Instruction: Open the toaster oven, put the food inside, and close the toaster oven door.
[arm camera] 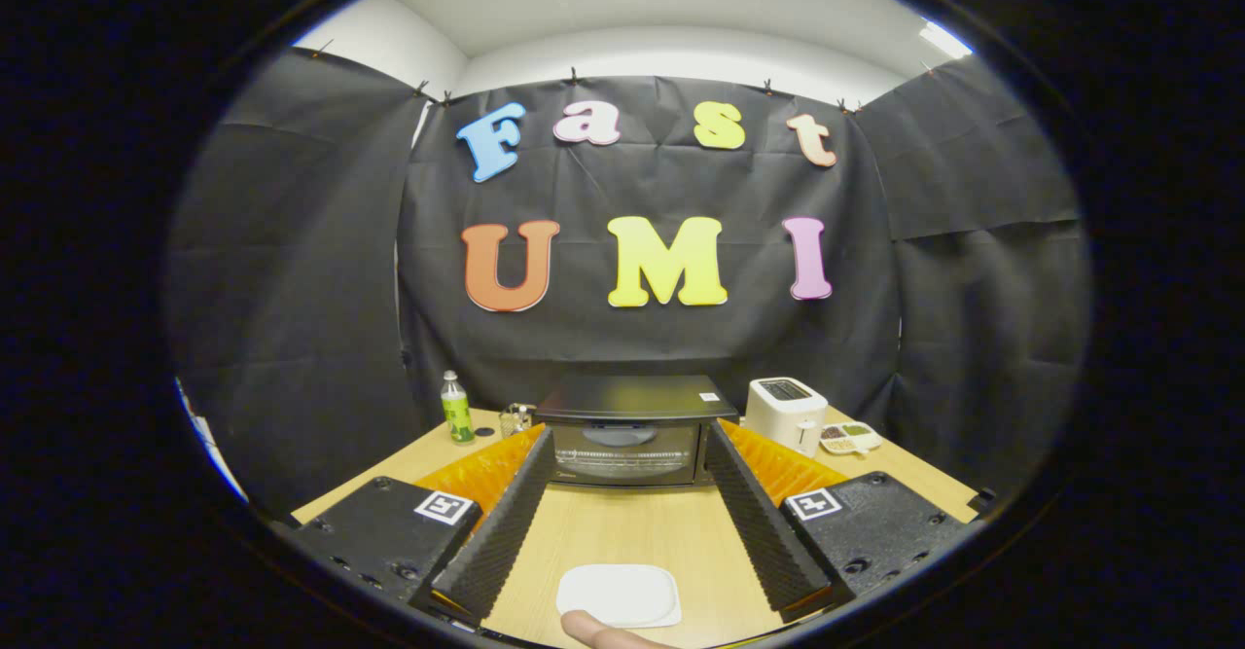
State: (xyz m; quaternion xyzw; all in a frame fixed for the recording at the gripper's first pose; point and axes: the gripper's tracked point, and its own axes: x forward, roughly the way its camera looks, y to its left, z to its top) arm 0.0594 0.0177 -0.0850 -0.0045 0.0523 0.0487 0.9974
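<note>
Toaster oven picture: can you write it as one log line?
tool: open, holding nothing | toaster oven: door closed, beyond fingers | plate: between fingers | food: beside plate

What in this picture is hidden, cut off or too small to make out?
- Toaster oven: gripper view; the dark door glass hides the inside.
- Food: cut off at the bottom, near the white plate.
- Small dish beside the white toaster: contents too small to name.
- Small item by the green bottle: too small to identify.
- Gripper: open, holding nothing; the finger bases are cut off.
</note>
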